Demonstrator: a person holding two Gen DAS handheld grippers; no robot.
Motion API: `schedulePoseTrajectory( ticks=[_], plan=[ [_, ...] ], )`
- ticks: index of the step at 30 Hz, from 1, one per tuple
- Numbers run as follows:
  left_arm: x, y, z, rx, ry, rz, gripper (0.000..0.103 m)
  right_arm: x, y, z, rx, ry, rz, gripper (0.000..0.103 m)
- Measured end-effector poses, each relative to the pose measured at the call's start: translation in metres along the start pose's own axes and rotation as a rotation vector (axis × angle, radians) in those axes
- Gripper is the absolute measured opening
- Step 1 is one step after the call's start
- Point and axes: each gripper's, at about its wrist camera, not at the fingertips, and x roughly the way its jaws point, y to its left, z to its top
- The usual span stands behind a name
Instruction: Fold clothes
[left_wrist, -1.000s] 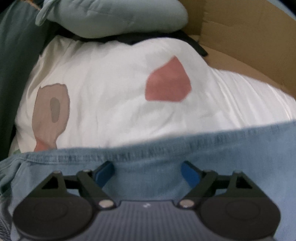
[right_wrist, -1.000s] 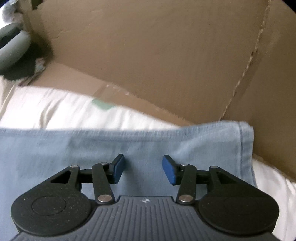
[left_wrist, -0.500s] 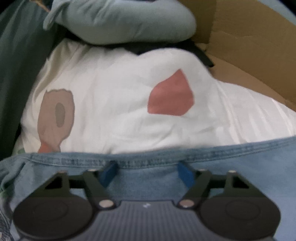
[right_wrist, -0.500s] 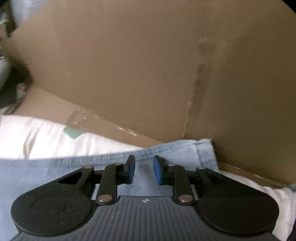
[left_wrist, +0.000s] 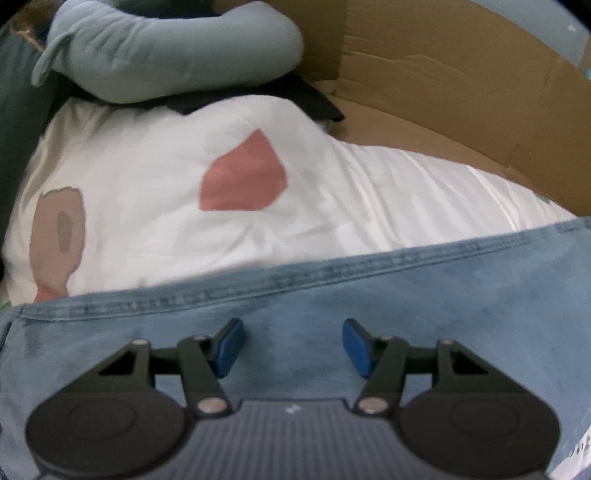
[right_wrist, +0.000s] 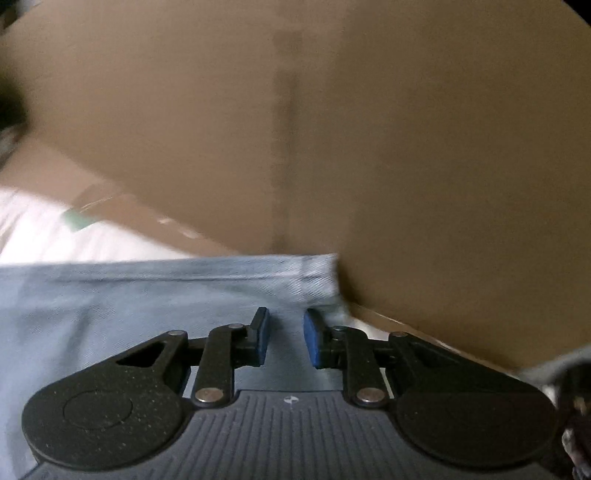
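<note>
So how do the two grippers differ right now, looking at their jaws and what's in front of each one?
The left gripper has a wide gap between its jaws; the right gripper has a narrow one. Both are closing. The left gripper faces the white printed sheet; the right gripper faces the cardboard wall. Both hover over the denim garment, its cloth not visibly pinched.

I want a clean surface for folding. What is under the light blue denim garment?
The light blue denim garment lies on a white cloth with pink and brown patches, seen beyond its stitched hem. What lies beneath the denim nearer the camera is covered.
</note>
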Motion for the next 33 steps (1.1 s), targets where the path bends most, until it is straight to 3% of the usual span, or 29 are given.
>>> schedulePoseTrajectory(
  ticks=[3, 8, 14, 19, 24, 28, 33],
  plan=[
    [-0.003, -0.002, -0.003, -0.014, -0.014, -0.017, 0.062, -0.011, 0.007, 0.003, -0.022, -0.008, 0.006, 0.024],
    [-0.029, 0.012, -0.019, -0.035, -0.069, -0.004, 0.062, -0.038, 0.029, 0.002, -0.051, -0.052, 0.159, 0.027],
    [-0.069, 0.06, -0.052, -0.078, -0.099, 0.042, 0.063, -0.066, 0.07, -0.007, -0.113, -0.066, 0.297, 0.039],
    [-0.078, 0.095, -0.084, -0.106, -0.06, 0.054, 0.064, -0.081, 0.114, -0.027, -0.203, -0.042, 0.373, 0.044],
    [-0.059, 0.099, -0.102, -0.113, -0.01, 0.077, 0.063, -0.096, 0.162, -0.065, -0.314, 0.01, 0.404, 0.044],
    [-0.034, 0.094, -0.103, -0.114, -0.018, 0.103, 0.067, -0.093, 0.198, -0.083, -0.356, -0.007, 0.356, 0.049],
    [-0.012, 0.088, -0.078, -0.094, -0.055, 0.127, 0.068, -0.075, 0.215, -0.069, -0.332, -0.039, 0.346, 0.056]
  ],
)
